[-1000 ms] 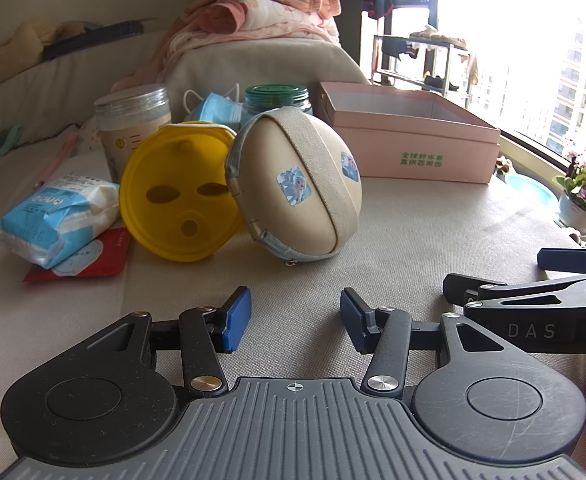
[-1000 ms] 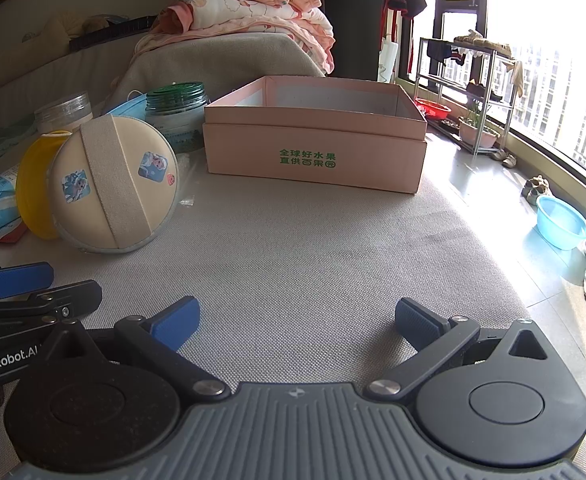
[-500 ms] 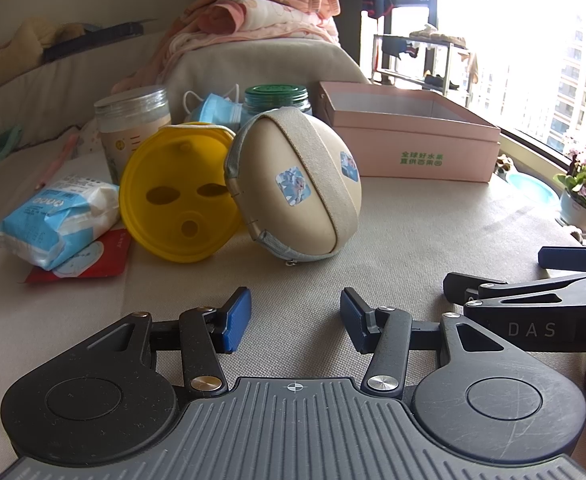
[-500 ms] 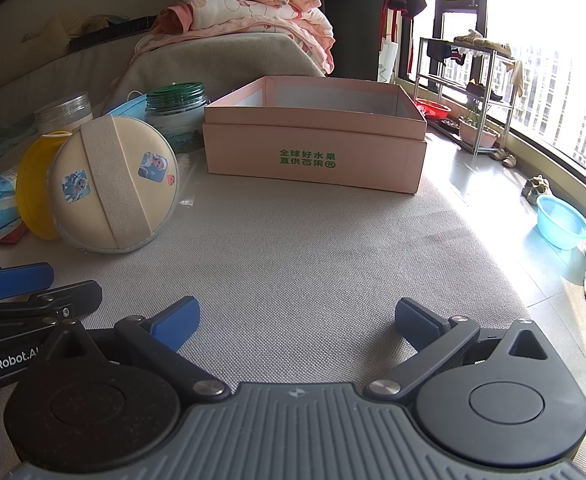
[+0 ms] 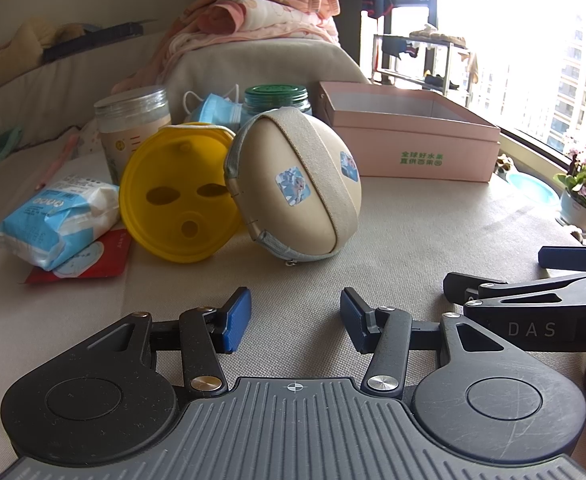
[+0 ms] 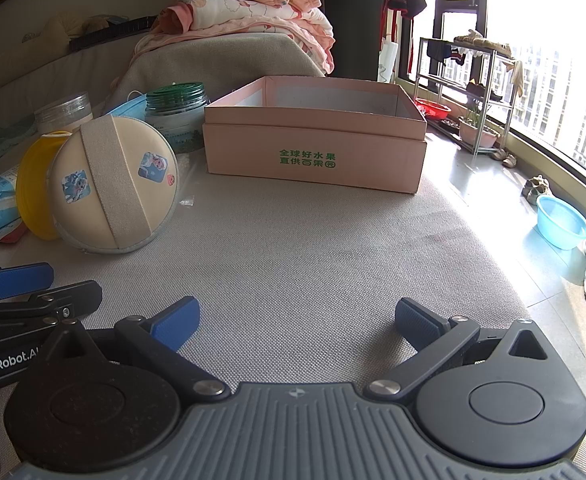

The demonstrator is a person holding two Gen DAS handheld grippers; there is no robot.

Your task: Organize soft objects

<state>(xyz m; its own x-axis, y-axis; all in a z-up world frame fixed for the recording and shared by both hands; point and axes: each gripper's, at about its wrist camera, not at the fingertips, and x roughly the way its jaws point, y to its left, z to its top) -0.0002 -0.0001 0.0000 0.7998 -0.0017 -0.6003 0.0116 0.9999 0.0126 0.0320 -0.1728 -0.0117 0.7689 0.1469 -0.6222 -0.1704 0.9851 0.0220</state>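
The left tongs (image 5: pixel 295 320) sit low over the beige cloth surface (image 5: pixel 413 240) with their blue pads apart and nothing between them. Beyond them and a little to the left, the round beige pouch (image 5: pixel 297 184) with an elastic band and two stickers stands tilted on its edge, leaning against a yellow lid (image 5: pixel 173 200) behind it; bare cloth lies between pouch and tongs. Left of the lid lies a blue-and-white tissue pack (image 5: pixel 53 220) on a red packet (image 5: pixel 93 260). Behind stand a clear jar (image 5: pixel 133 120), a blue face mask (image 5: pixel 217 110) and a green-lidded jar (image 5: pixel 275 98). The right tongs (image 6: pixel 297 320) are likewise released and empty, facing the open pink box (image 6: pixel 317 152) at the far side, with clear cloth between. The pouch lies well apart to their far left. Folded pink bedding (image 6: pixel 253 12) is piled farther back.
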